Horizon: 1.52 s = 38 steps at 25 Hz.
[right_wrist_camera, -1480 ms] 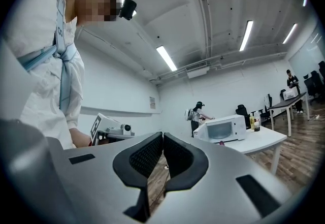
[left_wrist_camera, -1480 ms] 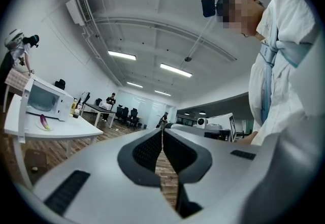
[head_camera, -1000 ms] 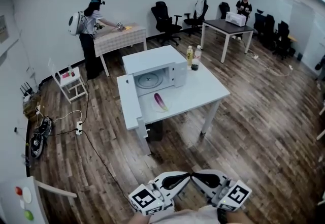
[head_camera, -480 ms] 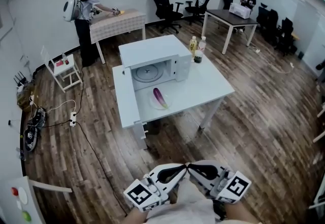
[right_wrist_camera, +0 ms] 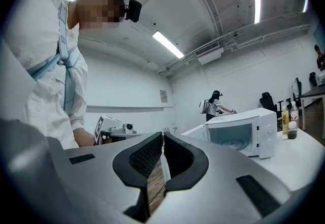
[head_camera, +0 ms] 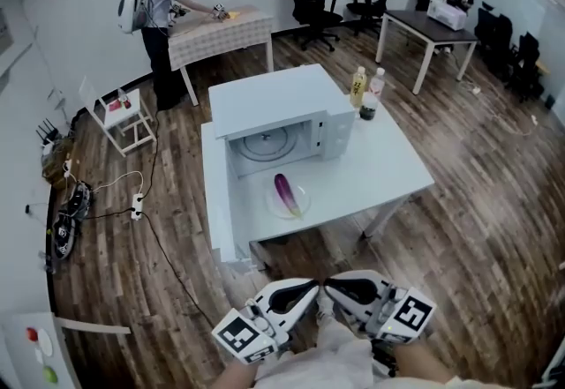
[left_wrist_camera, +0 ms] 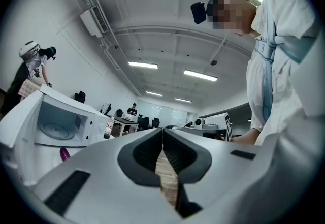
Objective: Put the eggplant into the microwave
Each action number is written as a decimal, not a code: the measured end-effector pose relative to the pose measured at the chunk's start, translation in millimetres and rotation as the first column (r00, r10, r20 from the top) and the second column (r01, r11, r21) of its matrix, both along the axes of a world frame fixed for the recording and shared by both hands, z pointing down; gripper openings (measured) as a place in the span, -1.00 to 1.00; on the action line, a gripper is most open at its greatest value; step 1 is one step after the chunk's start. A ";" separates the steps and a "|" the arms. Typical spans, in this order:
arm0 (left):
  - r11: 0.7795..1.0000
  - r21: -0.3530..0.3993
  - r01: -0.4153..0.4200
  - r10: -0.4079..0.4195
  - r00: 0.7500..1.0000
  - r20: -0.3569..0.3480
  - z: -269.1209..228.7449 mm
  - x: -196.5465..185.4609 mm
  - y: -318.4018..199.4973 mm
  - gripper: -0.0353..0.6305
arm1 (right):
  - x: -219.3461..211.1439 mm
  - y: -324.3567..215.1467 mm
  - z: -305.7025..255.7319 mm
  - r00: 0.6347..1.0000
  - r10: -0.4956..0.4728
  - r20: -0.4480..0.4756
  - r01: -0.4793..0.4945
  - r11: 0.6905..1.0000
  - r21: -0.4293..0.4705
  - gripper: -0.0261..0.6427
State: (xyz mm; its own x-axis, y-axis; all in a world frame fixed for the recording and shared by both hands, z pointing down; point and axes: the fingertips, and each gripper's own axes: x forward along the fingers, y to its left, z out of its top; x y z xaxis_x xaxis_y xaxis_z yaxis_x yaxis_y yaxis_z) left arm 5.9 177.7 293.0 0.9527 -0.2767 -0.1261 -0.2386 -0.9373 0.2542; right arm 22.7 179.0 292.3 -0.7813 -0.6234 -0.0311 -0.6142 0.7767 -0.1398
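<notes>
Eggplant [head_camera: 284,193]: from the head view we see it, purple and slender, lying on a round pale plate [head_camera: 302,204] on the white worktop [head_camera: 388,171], just in front of the microwave [head_camera: 274,100]. Do the gripper views give us that too?

Only partly. In the left gripper view we catch a sliver of purple below the open cavity. The right gripper view shows us the boxy white microwave side-on, but not the eggplant.

And the oven itself?

Its door [head_camera: 217,193] stands swung wide, and inside sits the round glass turntable [head_camera: 263,143]. Two bottles [head_camera: 367,94] stand beside it on the worktop.

What about the tongs?

We see both low in the head view, well apart from the worktop. The left tongs [left_wrist_camera: 162,131] have their ribbed dark pads together at the tips, nothing between them. The right tongs [right_wrist_camera: 163,136] are likewise closed and empty, with the wood-plank floor [head_camera: 459,228] showing behind.
</notes>
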 end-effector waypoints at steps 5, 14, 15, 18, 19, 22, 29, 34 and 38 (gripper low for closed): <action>0.996 0.069 0.050 -0.052 0.998 0.018 7.2 24.2 -54.2 -0.87 | 29.3 -62.6 15.2 0.999 -0.018 -0.034 0.017 0.999 -0.030 -0.82; 0.974 0.001 0.229 -0.229 0.973 0.022 35.4 39.8 -128.4 -0.87 | 58.4 -159.7 76.0 0.993 -0.024 -0.117 0.011 0.994 -0.111 -0.82; 0.968 -0.006 0.251 -0.251 0.968 0.016 38.2 40.6 -136.3 -0.87 | 58.6 -167.9 81.6 0.993 -0.027 -0.119 0.014 0.994 -0.112 -0.82; 0.955 -0.016 0.295 -0.294 0.956 0.015 49.2 44.4 -157.3 -0.87 | 56.9 -189.0 95.8 0.990 -0.036 -0.133 0.021 0.994 -0.109 -0.82; 0.953 -0.018 0.301 -0.301 0.953 0.025 54.7 45.4 -162.4 -0.87 | 55.9 -194.8 100.8 0.990 -0.034 -0.138 0.018 0.993 -0.113 -0.82; 0.946 -0.024 0.323 -0.321 0.946 0.055 71.8 46.8 -178.8 -0.82 | 54.8 -211.4 120.8 0.989 -0.005 -0.146 -0.016 0.989 -0.147 -0.82; 0.926 -0.084 0.368 -0.359 0.927 0.109 104.4 37.3 -212.1 -0.65 | 56.0 -235.4 177.3 0.986 0.102 -0.128 -0.135 0.951 -0.277 -0.81; 0.940 -0.111 0.322 -0.306 0.942 0.140 117.5 37.6 -202.6 -0.61 | 52.8 -245.0 199.6 0.983 0.131 -0.128 -0.167 0.931 -0.324 -0.65; 0.940 -0.146 0.309 -0.290 0.947 0.138 120.7 34.8 -194.1 -0.59 | 47.7 -249.3 207.5 0.979 0.146 -0.146 -0.189 0.916 -0.353 -0.54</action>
State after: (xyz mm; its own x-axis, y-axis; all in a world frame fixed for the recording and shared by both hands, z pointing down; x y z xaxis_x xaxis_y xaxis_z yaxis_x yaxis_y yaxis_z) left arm 40.8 -16.3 413.8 0.8279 -0.5588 0.0480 -0.5374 -0.7659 0.3529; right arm 70.4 -70.3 499.8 -0.6491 -0.6970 0.3048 -0.7594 0.5700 -0.3137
